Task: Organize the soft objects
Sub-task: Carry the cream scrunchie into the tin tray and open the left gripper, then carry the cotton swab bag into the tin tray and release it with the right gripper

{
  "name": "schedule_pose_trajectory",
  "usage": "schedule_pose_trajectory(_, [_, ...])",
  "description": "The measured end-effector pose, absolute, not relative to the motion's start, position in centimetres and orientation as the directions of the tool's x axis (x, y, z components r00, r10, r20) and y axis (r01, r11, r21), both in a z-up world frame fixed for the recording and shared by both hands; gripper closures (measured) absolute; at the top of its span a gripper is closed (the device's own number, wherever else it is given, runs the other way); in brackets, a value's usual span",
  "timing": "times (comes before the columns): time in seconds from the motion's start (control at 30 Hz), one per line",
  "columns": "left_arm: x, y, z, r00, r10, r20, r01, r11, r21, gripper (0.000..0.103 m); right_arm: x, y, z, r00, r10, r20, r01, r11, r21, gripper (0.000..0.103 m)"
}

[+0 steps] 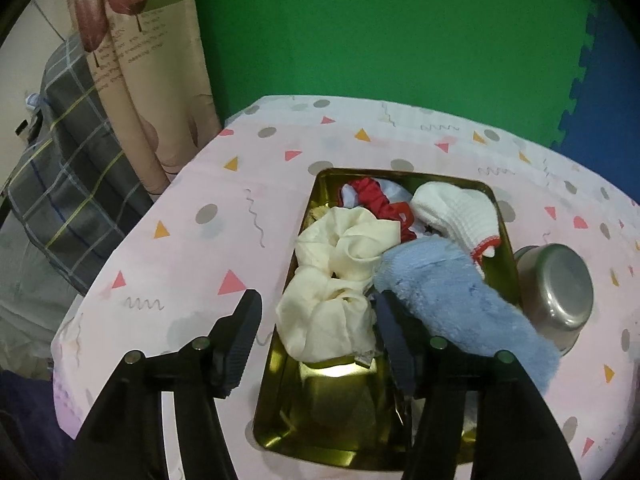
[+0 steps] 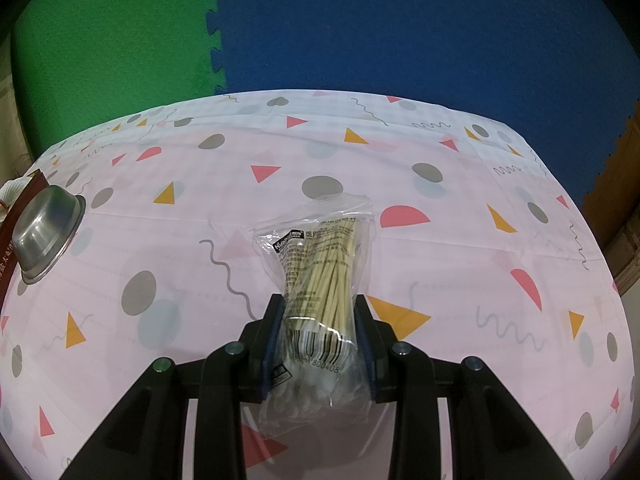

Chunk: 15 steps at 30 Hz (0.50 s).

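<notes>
Most soft items, namely the cream scrunchie (image 1: 332, 280), blue plush cloth (image 1: 460, 304) and white sock (image 1: 456, 210), already lay in your gold tray (image 1: 320, 420), your left gripper (image 1: 316, 344) spread empty above it, while your right gripper (image 2: 320, 340) pinched the cotton-swab bag (image 2: 320, 280) over the counter (image 2: 480, 240), yet unplaced.

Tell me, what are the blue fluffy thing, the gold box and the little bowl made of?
Blue cloth: probably plush fleece, fuzzy nap. Gold tray: looks like shiny metal, mirror-like reflections. Bowl: likely steel, dull grey sheen, turned upside down.
</notes>
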State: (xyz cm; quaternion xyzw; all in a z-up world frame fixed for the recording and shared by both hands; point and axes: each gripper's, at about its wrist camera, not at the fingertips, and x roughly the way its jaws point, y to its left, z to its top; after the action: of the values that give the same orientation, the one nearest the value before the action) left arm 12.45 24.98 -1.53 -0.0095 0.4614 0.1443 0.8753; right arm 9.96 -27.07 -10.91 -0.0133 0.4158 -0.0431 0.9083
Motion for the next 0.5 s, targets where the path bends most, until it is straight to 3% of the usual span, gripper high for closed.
schedule_pose_trajectory(0.5, [9.2, 21.4, 0.7, 0.597, 0.246, -0.764, -0.251, 0.961, 0.114, 0.040, 10.0, -27.0, -10.9, 0.650, -0.091, -0.754, 0.068, 0.996, -0.061, 0.069])
